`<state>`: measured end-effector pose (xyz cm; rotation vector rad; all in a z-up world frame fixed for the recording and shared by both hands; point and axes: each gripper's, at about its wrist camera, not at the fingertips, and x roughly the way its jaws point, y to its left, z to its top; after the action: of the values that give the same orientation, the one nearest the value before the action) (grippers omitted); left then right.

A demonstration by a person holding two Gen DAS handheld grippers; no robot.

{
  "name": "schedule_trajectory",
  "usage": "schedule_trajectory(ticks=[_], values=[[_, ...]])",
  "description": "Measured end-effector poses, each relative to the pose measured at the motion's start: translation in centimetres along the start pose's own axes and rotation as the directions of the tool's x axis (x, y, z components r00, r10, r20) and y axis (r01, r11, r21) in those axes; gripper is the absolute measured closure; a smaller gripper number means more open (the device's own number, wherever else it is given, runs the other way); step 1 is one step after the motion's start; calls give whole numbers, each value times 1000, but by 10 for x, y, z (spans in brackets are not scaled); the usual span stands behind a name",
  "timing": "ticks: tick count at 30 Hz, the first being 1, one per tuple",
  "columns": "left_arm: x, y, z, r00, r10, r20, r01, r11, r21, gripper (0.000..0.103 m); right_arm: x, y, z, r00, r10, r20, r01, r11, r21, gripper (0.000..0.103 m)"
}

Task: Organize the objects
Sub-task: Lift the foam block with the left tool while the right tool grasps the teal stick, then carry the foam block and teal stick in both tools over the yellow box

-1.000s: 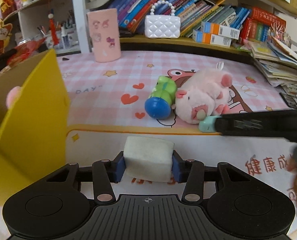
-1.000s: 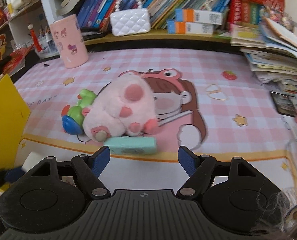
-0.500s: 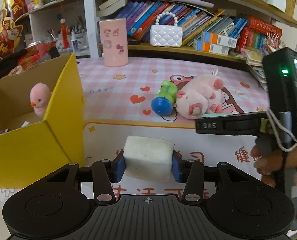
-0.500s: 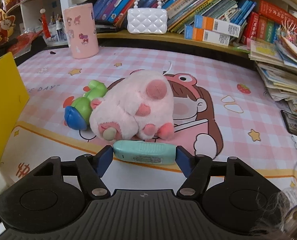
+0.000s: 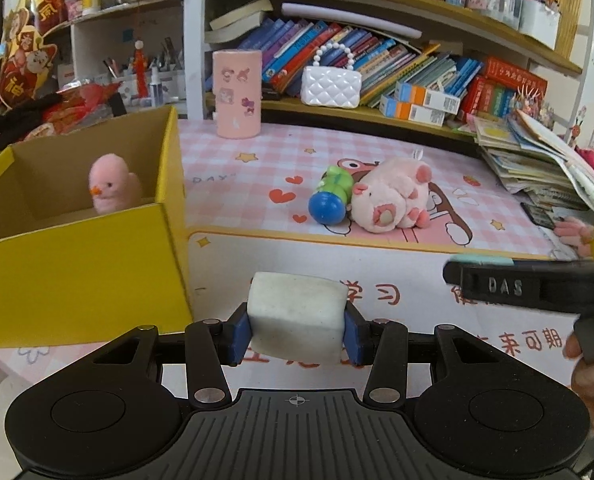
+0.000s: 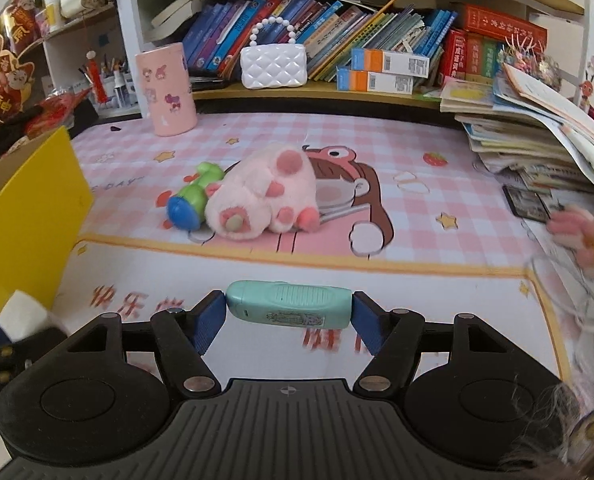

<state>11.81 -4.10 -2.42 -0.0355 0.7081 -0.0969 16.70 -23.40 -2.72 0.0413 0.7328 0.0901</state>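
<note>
My left gripper [image 5: 297, 332] is shut on a white foam block [image 5: 296, 315], held above the table's front edge, right of the yellow cardboard box [image 5: 77, 276]. A pink chick toy [image 5: 113, 189] sits inside that box. My right gripper [image 6: 289, 316] is shut on a mint-green oblong case [image 6: 289, 303], lifted off the mat. In the left wrist view the right gripper's finger [image 5: 529, 286] shows at the right with a hand below it. A pink plush pig [image 6: 257, 196] and a green-and-blue toy [image 6: 191, 200] lie together on the pink checked mat [image 6: 397, 152].
A pink cylinder holder [image 6: 167, 94] and a white quilted purse [image 6: 273, 66] stand at the back by the bookshelf. A stack of books and papers [image 6: 537, 136] fills the right side, with a dark phone [image 6: 525, 202] beside it.
The right gripper closed on the mint-green case beside the pig and lifted it back from the mat. The left gripper drew back with the foam block, so the box interior and chick came into view.
</note>
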Motion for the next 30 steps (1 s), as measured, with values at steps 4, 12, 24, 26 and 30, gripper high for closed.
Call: schedule_trajectory(ticks=[4,12,24,26,30], values=[[-11,10,-6,1000,1,13,-1,1000,-7,59,-13,11,-14,1000,-16,-7,16,1000,-18,37],[-29,35,-24,1000,-12,5,12,1000,-15,59,-39,49,-37,1000,13,-11,-14,998,-68,37],[-69,90,-58,1000,14,-26,-16,998,-65,59,-67,114,-72,998,40,-49,-46,992,-120,37],[-75,99,-62,999,20,-29,-22,997,-74,59,-72,124,-77,998,49,-46,-54,991,-125,37],[-89,115,-71,999,39,-25,-41,996,-85,59,-77,143,-84,996,72,-59,-79,989,-128,37]])
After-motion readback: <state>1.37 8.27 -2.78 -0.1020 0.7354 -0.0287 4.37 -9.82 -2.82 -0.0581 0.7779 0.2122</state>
